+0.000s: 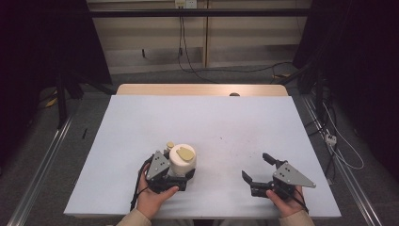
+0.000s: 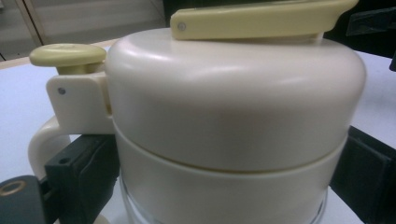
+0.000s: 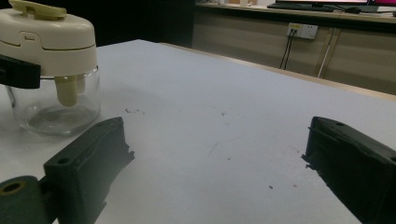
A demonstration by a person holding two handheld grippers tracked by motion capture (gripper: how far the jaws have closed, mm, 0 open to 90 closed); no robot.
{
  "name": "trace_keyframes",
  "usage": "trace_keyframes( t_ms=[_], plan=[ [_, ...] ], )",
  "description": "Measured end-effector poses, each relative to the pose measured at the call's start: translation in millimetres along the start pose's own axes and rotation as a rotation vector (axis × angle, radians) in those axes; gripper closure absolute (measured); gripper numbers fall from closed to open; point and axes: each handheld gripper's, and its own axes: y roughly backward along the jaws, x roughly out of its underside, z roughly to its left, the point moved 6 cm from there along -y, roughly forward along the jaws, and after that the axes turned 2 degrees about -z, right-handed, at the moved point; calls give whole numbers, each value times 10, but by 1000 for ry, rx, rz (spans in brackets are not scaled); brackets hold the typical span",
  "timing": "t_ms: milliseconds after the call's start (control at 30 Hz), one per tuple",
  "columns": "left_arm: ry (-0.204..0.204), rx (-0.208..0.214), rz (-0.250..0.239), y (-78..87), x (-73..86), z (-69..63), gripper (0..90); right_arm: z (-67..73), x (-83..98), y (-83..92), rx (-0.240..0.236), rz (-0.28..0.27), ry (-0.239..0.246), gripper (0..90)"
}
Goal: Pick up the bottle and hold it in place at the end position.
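Jaws of left gripper clamp cream jar.

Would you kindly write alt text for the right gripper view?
Open black right tongs frame a bare stretch of white table. At far left stands a glass jar with a cream lid, a black jaw of the left tongs against its lid.
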Motion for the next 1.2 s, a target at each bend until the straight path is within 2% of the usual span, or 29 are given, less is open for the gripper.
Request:
trace_keyframes(
  t_ms=[133, 267, 367, 567, 867, 1200],
  plan=[
    [4, -3, -19, -16, 11, 5, 48, -2, 7, -2, 0, 4, -3, 47],
    [-11, -13, 5, -32, 32, -4, 39, -4, 12, -5, -1, 7, -1, 47],
    [16, -17, 19, -52, 67, -10, 34, -4, 17, -7, -1, 10, -3, 47],
    [23, -27, 24, -58, 43, -22, 48, -9, 14, -3, 1, 8, -5, 47],
    [31, -9, -4, -73, -10, 4, 52, -12, 7, 4, -2, 1, -4, 47],
    [33, -16, -32, -103, -104, 60, 53, -11, 6, 1, -2, -1, -3, 47]
  ],
)
